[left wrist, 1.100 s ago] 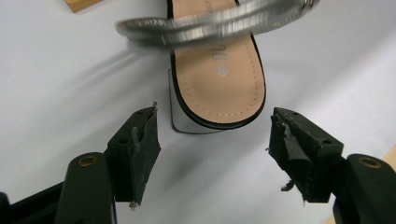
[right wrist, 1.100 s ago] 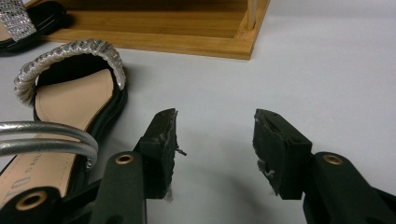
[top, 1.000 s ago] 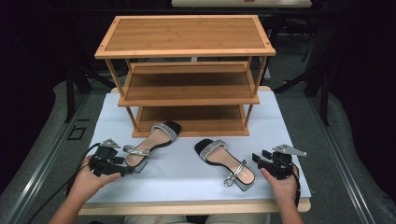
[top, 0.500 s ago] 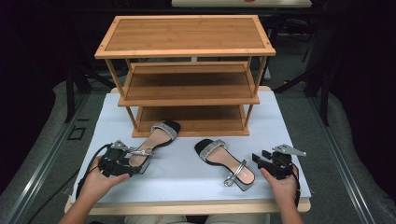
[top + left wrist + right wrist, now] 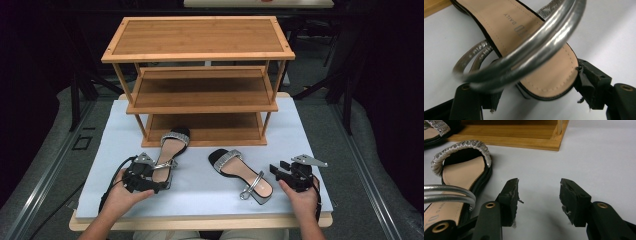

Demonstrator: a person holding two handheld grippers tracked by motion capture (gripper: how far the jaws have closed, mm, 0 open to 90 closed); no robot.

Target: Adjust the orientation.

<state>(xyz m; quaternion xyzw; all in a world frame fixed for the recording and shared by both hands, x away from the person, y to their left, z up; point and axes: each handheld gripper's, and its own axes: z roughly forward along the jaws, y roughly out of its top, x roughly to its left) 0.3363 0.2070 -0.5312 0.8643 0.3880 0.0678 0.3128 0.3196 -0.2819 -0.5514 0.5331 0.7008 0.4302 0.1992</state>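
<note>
Silver-strapped sandals, two of them, lie on the white-covered counter (image 5: 310,130) in front of one wooden shoe rack (image 5: 200,80) with three shelves. The left sandal (image 5: 170,150) points its toe at the bottom shelf; its heel sits between the spread fingers of the left gripper (image 5: 150,181), which flank it on both sides, whether touching I cannot tell. The right sandal (image 5: 240,175) lies just beside the right gripper (image 5: 280,170), whose fingers stand wide and hold nothing. Grey floor and dark surroundings lie beyond the counter.
</note>
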